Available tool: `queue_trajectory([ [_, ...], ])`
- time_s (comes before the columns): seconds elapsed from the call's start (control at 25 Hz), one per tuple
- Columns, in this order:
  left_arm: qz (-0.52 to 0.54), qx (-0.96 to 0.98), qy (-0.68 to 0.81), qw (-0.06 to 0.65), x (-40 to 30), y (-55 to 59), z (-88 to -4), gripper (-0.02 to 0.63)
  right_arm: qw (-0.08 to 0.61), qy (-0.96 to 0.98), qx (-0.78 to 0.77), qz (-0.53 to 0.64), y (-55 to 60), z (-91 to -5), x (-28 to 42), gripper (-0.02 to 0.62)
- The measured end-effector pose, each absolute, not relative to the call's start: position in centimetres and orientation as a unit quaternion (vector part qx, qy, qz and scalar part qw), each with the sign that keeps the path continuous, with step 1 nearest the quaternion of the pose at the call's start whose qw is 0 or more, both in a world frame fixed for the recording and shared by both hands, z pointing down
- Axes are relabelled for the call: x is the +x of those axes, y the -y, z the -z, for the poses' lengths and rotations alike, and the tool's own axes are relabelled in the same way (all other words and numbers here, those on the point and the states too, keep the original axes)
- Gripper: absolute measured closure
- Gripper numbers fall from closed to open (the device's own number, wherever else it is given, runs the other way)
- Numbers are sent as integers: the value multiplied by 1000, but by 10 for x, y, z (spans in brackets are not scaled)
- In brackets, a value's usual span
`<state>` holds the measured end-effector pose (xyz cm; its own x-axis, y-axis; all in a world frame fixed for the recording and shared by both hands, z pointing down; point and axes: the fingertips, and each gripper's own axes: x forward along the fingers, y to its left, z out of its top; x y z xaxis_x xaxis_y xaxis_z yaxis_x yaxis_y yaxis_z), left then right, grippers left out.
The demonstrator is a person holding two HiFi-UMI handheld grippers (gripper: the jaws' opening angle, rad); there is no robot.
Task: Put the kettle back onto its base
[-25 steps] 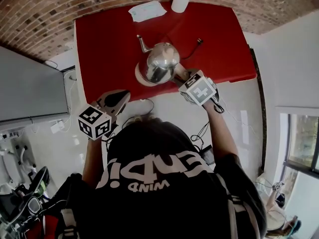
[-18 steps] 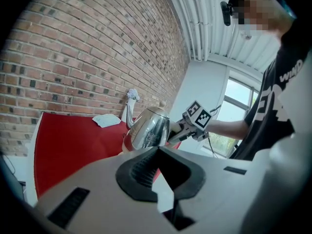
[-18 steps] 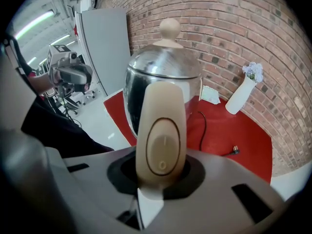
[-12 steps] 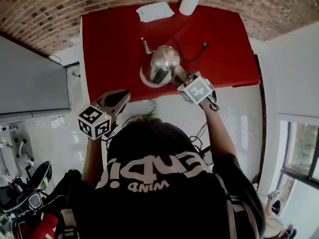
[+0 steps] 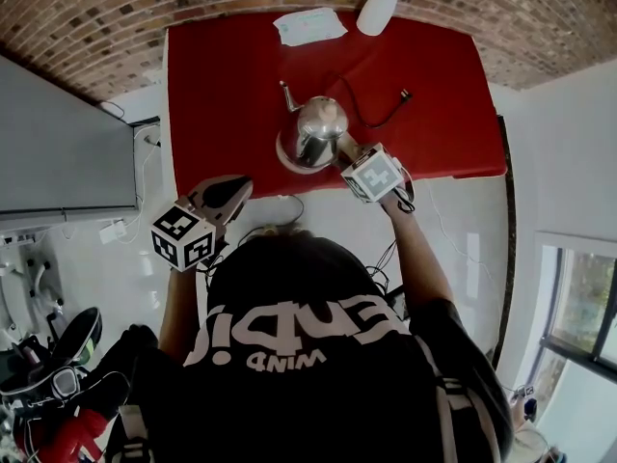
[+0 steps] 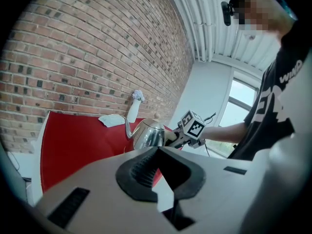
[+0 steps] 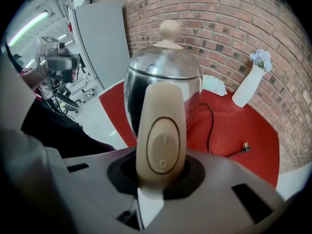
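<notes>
Clamps the kettle point(image 7: 165, 77) by its beige handle point(image 7: 161, 113) with the right gripper point(image 7: 157, 179): fingers narrow, pressed on both sides of the handle just under the rocker switch point(image 7: 162, 152). Reaches in from the near edge of the red desk point(image 5: 222, 85), tilted steeply downward.

Shows the kettle upright, in polished steel, with a round knob point(image 7: 170, 30) on the lid and a thin spout point(image 5: 286, 95) turned toward the brick wall point(image 5: 116, 17). Stands directly over the pale round base point(image 5: 285, 155), with only a crescent of that base visible at the kettle's left and near side. Cannot tell whether fully seated on it or just above.

Keeps the left gripper point(image 6: 158, 177) well apart from the kettle, off the desk's near-left corner and over the floor point(image 5: 318, 210). Fingers there closed together, with nothing between them.

Farther back on the desk: a black cable point(image 7: 210, 126) curling from behind the kettle to a loose plug point(image 7: 246, 147), a white vase point(image 7: 248, 84) with pale flowers close to the wall, and a sheet of paper point(image 5: 308, 25) lying flat just beside the vase.
</notes>
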<state>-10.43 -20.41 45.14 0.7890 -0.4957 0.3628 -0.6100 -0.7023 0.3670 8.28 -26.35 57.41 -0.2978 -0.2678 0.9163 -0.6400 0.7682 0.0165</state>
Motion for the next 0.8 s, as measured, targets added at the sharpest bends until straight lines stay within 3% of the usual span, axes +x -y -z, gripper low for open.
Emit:
queue_trajectory([
  [0.8,-119,912,306,246,-97,204,-453,597,520,788,276,-180,262,-585,79,523],
])
